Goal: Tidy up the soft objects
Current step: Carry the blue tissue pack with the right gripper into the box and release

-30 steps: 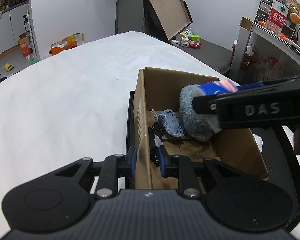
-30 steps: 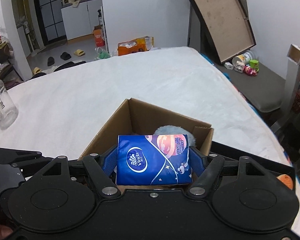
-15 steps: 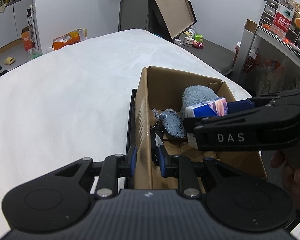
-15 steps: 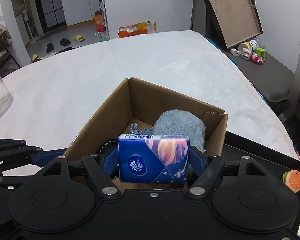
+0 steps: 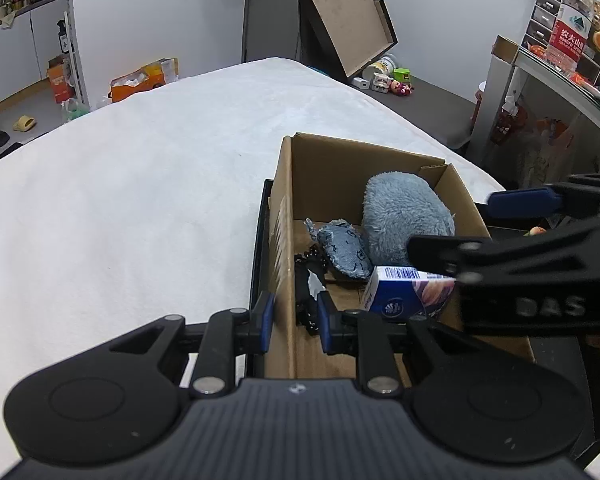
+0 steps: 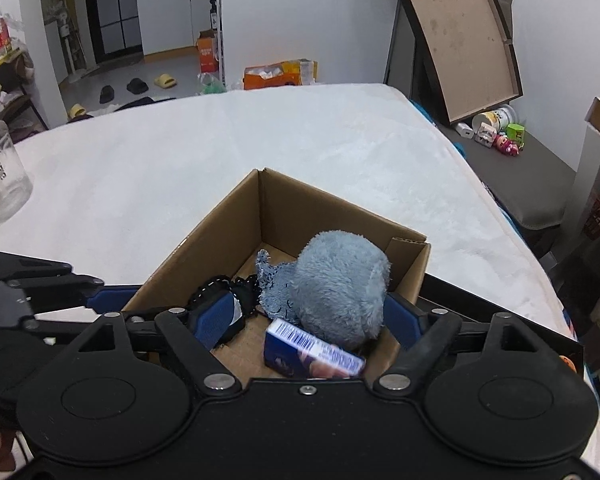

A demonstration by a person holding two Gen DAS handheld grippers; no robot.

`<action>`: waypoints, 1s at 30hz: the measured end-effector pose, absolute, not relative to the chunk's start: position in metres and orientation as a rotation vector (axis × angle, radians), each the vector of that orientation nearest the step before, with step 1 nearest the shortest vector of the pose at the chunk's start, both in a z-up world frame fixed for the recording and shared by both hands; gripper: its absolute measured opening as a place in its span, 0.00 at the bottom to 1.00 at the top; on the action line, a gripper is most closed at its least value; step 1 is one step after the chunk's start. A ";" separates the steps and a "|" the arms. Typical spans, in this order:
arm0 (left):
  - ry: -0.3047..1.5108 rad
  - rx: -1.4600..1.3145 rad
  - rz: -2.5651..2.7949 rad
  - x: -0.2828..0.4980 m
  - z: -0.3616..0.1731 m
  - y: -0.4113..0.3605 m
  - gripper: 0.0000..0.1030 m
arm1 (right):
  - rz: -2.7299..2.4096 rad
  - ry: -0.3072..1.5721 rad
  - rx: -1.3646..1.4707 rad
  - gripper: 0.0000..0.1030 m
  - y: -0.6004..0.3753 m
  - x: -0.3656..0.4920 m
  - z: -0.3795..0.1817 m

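Observation:
An open cardboard box (image 5: pixel 380 168) holds a grey-blue plush (image 5: pixel 404 216), a denim piece (image 5: pixel 342 246) and a black lace item (image 5: pixel 306 280). My left gripper (image 5: pixel 295 318) is shut on the box's left wall. A blue tissue pack (image 6: pixel 312 354) lies tilted on the box floor against the plush (image 6: pixel 340 284). My right gripper (image 6: pixel 310 320) hangs over the near right part of the box. Its jaws are opening, and the pack sits below and between the pads without touching them. The left wrist view shows the same pack (image 5: pixel 396 296) under the right gripper (image 5: pixel 450 224).
The box stands on a black tray (image 5: pixel 260 240) on a white fleecy cover (image 5: pixel 140 200). A clear plastic bottle (image 6: pixel 0 176) stands at the far left. A shelf with a water bottle (image 5: pixel 572 28) is to the right. A framed board (image 6: pixel 460 36) leans on the wall behind.
The right gripper came down over the box and its jaws spread. The tissue pack left the pads and dropped onto the box floor. The left gripper kept its hold on the wall.

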State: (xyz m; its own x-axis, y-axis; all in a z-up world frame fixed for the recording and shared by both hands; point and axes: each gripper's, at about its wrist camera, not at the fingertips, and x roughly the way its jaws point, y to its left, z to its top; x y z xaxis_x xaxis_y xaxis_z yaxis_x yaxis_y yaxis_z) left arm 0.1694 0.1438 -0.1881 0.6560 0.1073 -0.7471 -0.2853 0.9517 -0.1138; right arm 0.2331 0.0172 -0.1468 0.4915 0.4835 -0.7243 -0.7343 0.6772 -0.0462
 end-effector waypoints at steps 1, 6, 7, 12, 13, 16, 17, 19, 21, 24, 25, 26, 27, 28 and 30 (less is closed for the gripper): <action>0.828 -0.228 0.227 0.170 -0.188 0.144 0.21 | 0.760 0.741 -0.373 0.79 0.015 0.232 -0.145; 0.821 -0.196 0.250 0.171 -0.184 0.139 0.23 | 0.754 0.718 -0.368 0.79 0.000 0.226 -0.138; 0.820 -0.188 0.254 0.172 -0.184 0.138 0.24 | 0.750 0.717 -0.365 0.79 -0.002 0.226 -0.137; 0.823 -0.176 0.253 0.175 -0.181 0.135 0.29 | 0.730 0.697 -0.353 0.79 -0.018 0.225 -0.131; 0.827 -0.176 0.252 0.177 -0.181 0.135 0.33 | 0.726 0.693 -0.349 0.79 -0.022 0.225 -0.130; 0.832 -0.169 0.252 0.179 -0.181 0.132 0.47 | 0.706 0.688 -0.335 0.79 -0.035 0.227 -0.128; 0.830 -0.165 0.252 0.180 -0.180 0.131 0.51 | 0.697 0.687 -0.333 0.79 -0.039 0.229 -0.128; 0.829 -0.161 0.252 0.181 -0.180 0.129 0.53 | 0.678 0.690 -0.329 0.79 -0.046 0.232 -0.130; 0.831 -0.153 0.255 0.183 -0.180 0.126 0.59 | 0.657 0.697 -0.319 0.79 -0.054 0.236 -0.134; 0.829 -0.141 0.257 0.186 -0.180 0.122 0.65 | 0.629 0.709 -0.306 0.79 -0.066 0.242 -0.141; 0.828 -0.138 0.255 0.186 -0.179 0.121 0.65 | 0.622 0.711 -0.306 0.79 -0.069 0.243 -0.143; 0.826 -0.133 0.252 0.187 -0.179 0.119 0.66 | 0.614 0.713 -0.306 0.79 -0.073 0.246 -0.146; 0.826 -0.128 0.251 0.188 -0.179 0.117 0.66 | 0.606 0.715 -0.307 0.80 -0.076 0.248 -0.148; 0.827 -0.121 0.251 0.190 -0.179 0.115 0.66 | 0.600 0.718 -0.306 0.80 -0.079 0.250 -0.150; 0.831 -0.107 0.253 0.193 -0.180 0.111 0.67 | 0.587 0.723 -0.302 0.80 -0.087 0.255 -0.153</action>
State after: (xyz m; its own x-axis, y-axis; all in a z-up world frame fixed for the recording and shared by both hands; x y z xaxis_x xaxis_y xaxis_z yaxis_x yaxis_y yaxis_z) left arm 0.1930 0.1114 -0.1800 0.6460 0.1796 -0.7419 -0.2634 0.9647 0.0042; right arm 0.2553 -0.0873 -0.1535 0.6002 0.3968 -0.6945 -0.5980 0.7992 -0.0601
